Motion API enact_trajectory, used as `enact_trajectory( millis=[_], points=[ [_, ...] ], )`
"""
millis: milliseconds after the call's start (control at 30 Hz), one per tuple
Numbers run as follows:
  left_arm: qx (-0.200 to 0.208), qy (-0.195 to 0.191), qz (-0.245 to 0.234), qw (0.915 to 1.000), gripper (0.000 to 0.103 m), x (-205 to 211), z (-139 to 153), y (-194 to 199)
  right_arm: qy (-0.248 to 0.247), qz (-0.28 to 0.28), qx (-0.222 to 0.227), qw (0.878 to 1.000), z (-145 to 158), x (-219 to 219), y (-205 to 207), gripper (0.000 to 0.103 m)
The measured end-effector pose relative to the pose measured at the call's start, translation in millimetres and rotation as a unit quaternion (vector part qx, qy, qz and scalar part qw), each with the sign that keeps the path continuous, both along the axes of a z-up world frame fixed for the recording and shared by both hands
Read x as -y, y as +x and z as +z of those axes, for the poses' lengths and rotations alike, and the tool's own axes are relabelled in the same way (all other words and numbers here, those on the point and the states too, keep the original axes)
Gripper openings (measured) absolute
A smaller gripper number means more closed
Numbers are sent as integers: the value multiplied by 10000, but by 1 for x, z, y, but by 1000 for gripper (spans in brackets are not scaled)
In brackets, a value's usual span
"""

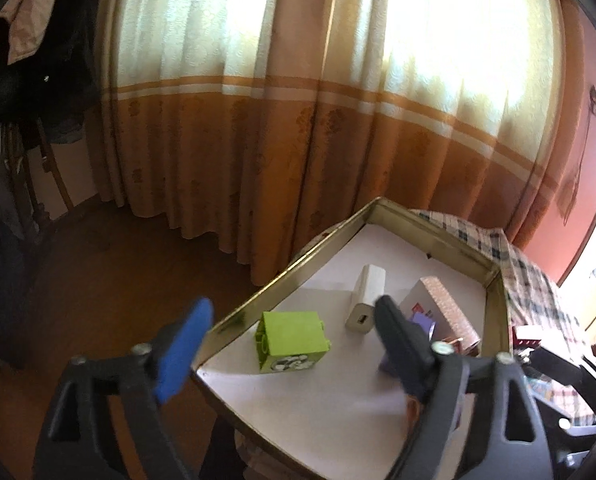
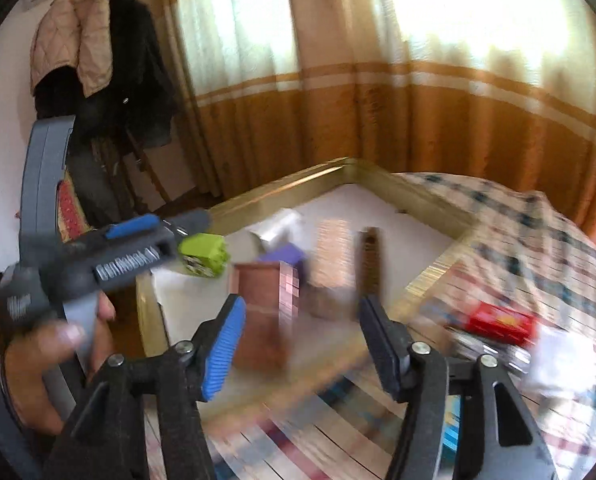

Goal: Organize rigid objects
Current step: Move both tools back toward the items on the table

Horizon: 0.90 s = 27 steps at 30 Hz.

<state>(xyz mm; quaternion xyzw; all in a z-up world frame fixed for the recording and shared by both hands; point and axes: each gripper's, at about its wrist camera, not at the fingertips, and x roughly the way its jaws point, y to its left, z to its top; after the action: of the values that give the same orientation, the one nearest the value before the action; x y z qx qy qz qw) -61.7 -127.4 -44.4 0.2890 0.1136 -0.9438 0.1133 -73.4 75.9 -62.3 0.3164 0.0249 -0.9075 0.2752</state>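
Observation:
A gold-rimmed tray [image 1: 293, 267] with a white floor holds a green block [image 1: 291, 340], a white charger [image 1: 368, 298], a pink-patterned box [image 1: 444, 312] and a purple item [image 1: 424, 322]. My left gripper [image 1: 293, 340] is open and empty, its jaws either side of the green block, above the tray's near-left corner. In the blurred right wrist view the tray [image 2: 298, 184] shows the green block [image 2: 203, 256], a brown box [image 2: 263, 292] and the purple item [image 2: 285, 256]. My right gripper [image 2: 302, 340] is open and empty, over the tray's near edge. The left gripper's body [image 2: 129, 252] shows at left.
The tray lies on a checked cloth [image 2: 518, 232]. A red box [image 2: 502, 322] and other small items lie on the cloth to the right. Orange curtains [image 1: 298, 120] hang behind. Coats [image 2: 97, 60] hang at far left above a wooden floor [image 1: 117, 280].

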Motion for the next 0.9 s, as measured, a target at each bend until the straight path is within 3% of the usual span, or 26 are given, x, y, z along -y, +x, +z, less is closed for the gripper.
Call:
enact_trajectory(
  millis=[67,300,400,500,600,700,900],
  points=[
    [-71,64,-46,9999,100,-7,2,4,-4,-216,-40,9998,0,-25,7,69],
    [63,-273,-515,9983,101,-45,-1,3,33,-1133,70,9935,-17,-86,2,72],
    [240,-616,-554,9963,101,-58,-3,-2,-62,-1079,218,9939,-20,-79,-2,72],
    [296,-646,-710,9949,101,-66,1,-5,25,-855,139,9962,-19,-60,2,72],
    [473,-1051,-689,9909,101,-74,0,-10,100,-696,40,9975,-18,-50,10,72],
    [687,-1476,-303,9862,102,-70,-7,-16,74,-678,16,9977,-19,-52,11,72],
    [687,-1030,9,9923,101,-43,-3,-12,69,-993,311,9945,-25,-73,1,72]
  ],
)
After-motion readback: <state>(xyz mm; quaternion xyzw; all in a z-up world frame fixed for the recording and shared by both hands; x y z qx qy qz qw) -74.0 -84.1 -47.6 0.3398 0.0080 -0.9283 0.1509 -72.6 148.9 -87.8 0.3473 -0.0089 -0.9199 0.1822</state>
